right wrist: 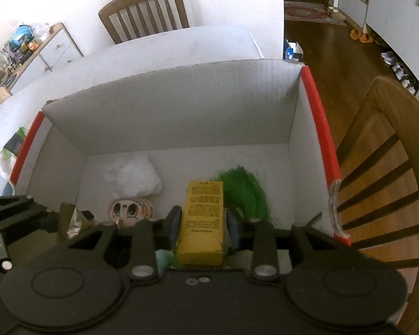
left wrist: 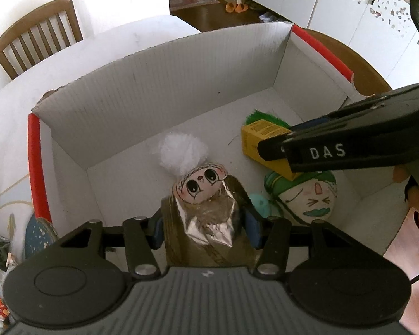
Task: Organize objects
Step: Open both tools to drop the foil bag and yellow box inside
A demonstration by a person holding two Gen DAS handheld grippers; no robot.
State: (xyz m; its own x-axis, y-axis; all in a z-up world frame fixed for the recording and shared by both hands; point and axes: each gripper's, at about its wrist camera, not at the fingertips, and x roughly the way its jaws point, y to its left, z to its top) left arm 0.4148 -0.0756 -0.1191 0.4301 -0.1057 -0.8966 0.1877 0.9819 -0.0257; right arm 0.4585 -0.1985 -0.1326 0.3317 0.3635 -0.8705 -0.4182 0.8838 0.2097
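A white cardboard box (left wrist: 159,83) with red edges stands on the table; it also shows in the right wrist view (right wrist: 181,106). My left gripper (left wrist: 205,223) is shut on a brown foil-lined packet (left wrist: 209,223), held inside the box just in front of a white-haired egg doll (left wrist: 201,185). My right gripper (right wrist: 202,223) is shut on a yellow carton (right wrist: 202,223), held inside the box above a green-haired egg doll (left wrist: 310,198). The yellow carton (left wrist: 261,142) and right gripper also show in the left wrist view, at the right. Green hair (right wrist: 243,187) lies behind the carton.
A teal item (left wrist: 261,203) lies on the box floor between the dolls. A wooden chair (right wrist: 145,11) stands behind the white table (right wrist: 153,53), another chair (right wrist: 382,181) to the right of the box. Loose items (left wrist: 0,240) lie left of the box.
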